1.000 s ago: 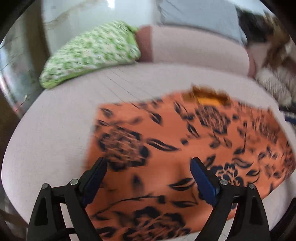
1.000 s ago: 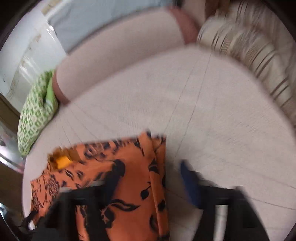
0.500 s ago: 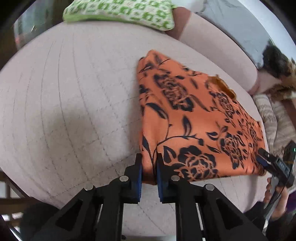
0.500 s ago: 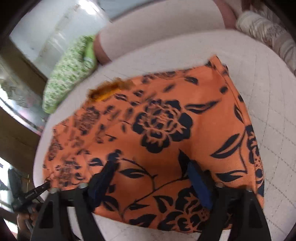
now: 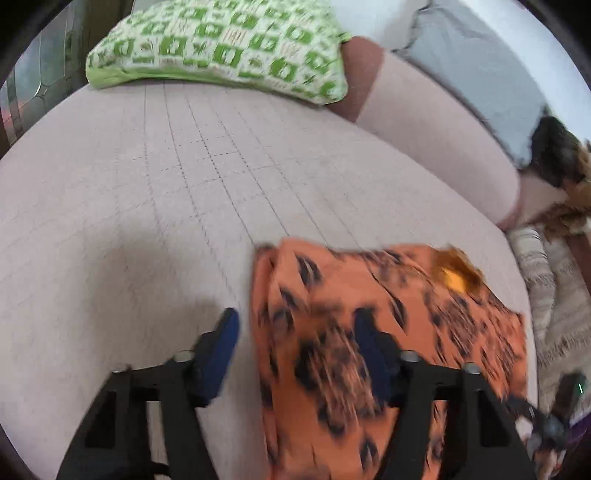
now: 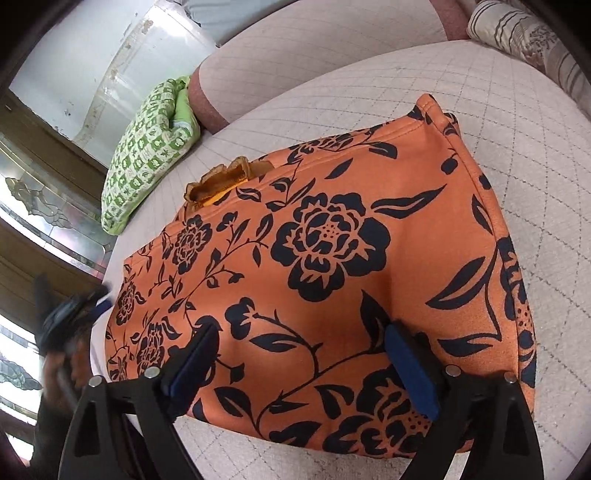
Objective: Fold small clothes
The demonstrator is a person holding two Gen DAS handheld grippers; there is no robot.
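An orange garment (image 6: pixel 332 229) with dark blue flowers lies folded flat on the pale quilted seat (image 6: pixel 517 147), a yellow-brown frill (image 6: pixel 221 181) at its far edge. My right gripper (image 6: pixel 303 354) hovers over its near part, jaws wide and still opening, nothing pinched. In the left wrist view the garment (image 5: pixel 424 314) is blurred. My left gripper (image 5: pixel 295 332) straddles its left edge, jaws opening, pads off the cloth. The left gripper (image 6: pixel 66 317) also shows as a blur by the garment's left side.
A green patterned pillow (image 5: pixel 221 48) rests at the back left against the pink backrest (image 5: pixel 424 122). A striped cushion (image 6: pixel 524 33) sits at the right end. Something dark and furry (image 5: pixel 554 158) is at the far right. Bare seat (image 5: pixel 129 221) stretches left of the garment.
The left gripper was shut on the garment's near corner half a second ago; it has let go and swung along the left edge. The right gripper came down over the cloth, then held still.
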